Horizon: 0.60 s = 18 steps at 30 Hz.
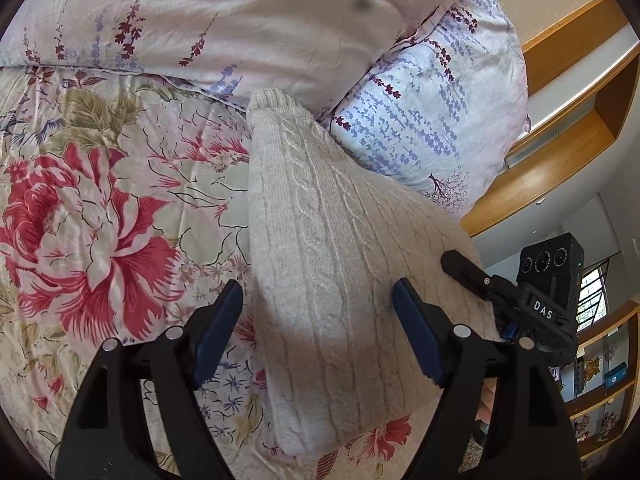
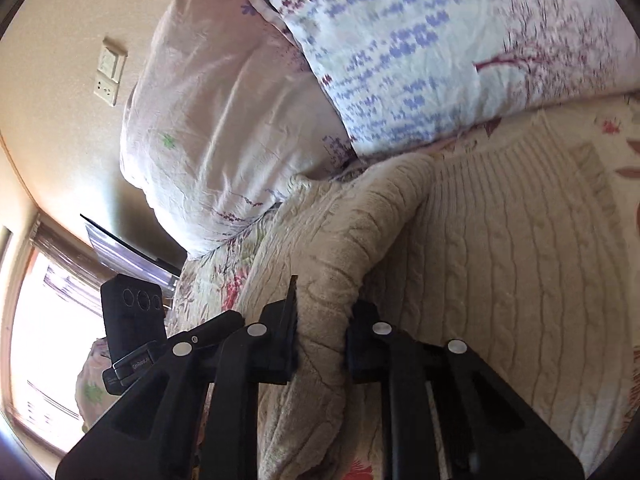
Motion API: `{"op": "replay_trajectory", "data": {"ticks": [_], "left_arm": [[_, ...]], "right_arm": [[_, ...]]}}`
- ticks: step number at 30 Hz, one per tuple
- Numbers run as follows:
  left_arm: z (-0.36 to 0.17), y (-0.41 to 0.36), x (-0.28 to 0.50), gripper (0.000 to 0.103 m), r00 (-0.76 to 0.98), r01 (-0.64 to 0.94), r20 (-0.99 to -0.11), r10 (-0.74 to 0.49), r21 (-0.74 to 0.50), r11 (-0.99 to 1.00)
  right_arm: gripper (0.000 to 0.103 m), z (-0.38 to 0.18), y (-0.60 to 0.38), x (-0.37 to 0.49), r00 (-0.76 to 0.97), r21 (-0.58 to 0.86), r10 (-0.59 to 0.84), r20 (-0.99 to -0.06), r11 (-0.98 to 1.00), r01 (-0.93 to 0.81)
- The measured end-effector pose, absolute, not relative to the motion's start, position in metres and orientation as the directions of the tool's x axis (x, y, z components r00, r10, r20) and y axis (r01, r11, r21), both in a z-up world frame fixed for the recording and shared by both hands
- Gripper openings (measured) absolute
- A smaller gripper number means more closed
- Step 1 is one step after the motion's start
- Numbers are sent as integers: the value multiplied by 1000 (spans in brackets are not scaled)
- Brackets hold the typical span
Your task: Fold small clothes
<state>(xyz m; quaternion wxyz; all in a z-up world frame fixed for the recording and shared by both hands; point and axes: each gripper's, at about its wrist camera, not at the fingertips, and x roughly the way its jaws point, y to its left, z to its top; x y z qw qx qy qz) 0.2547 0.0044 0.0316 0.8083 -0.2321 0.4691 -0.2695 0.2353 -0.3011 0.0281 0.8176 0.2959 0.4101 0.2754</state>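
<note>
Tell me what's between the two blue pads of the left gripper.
In the left wrist view, a folded stretch of the cream cable-knit sweater lies between the open left gripper pads, which don't press it.

Cream cable-knit sweater [image 1: 320, 280], red-and-pink floral bedspread [image 1: 100, 220], pale pillows [image 1: 432, 128] with purple sprigs.

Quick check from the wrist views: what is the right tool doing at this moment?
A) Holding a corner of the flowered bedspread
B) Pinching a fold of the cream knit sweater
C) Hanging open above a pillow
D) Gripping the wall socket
B: in the right wrist view the right tool has its two fingers pressed on a raised fold of the cream sweater, which lies on the flowered bedspread.
</note>
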Motion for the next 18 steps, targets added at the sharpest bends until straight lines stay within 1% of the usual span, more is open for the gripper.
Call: {"op": "replay_trajectory", "data": {"ticks": [5,9,11,14,15,18], "left_arm": [[37,0,248,82,408,255,-608,-681,-640,725],[43,-10,241,83,397,309,-589,-704,-636,707],[44,-18,238,83,387,334,-586,-712,-630,701],[42,-31,234,83,357,355,-587,-726,-634,687],[41,-35,233,82,346,356,-591,-728,-636,685],[37,-46,230,82,324,357,-616,-718,-624,695]], "right_arm": [[17,61,-319,223,601,574,577,-552,786,-228],[18,72,-360,204,682,503,472,-559,847,-174],[18,56,-381,199,666,508,439,-603,855,-104],[18,10,-391,201,554,502,422,-717,865,-9],[18,-1,-392,198,539,503,424,-728,864,-1],[18,-3,-403,192,575,565,458,-678,825,9]]}}
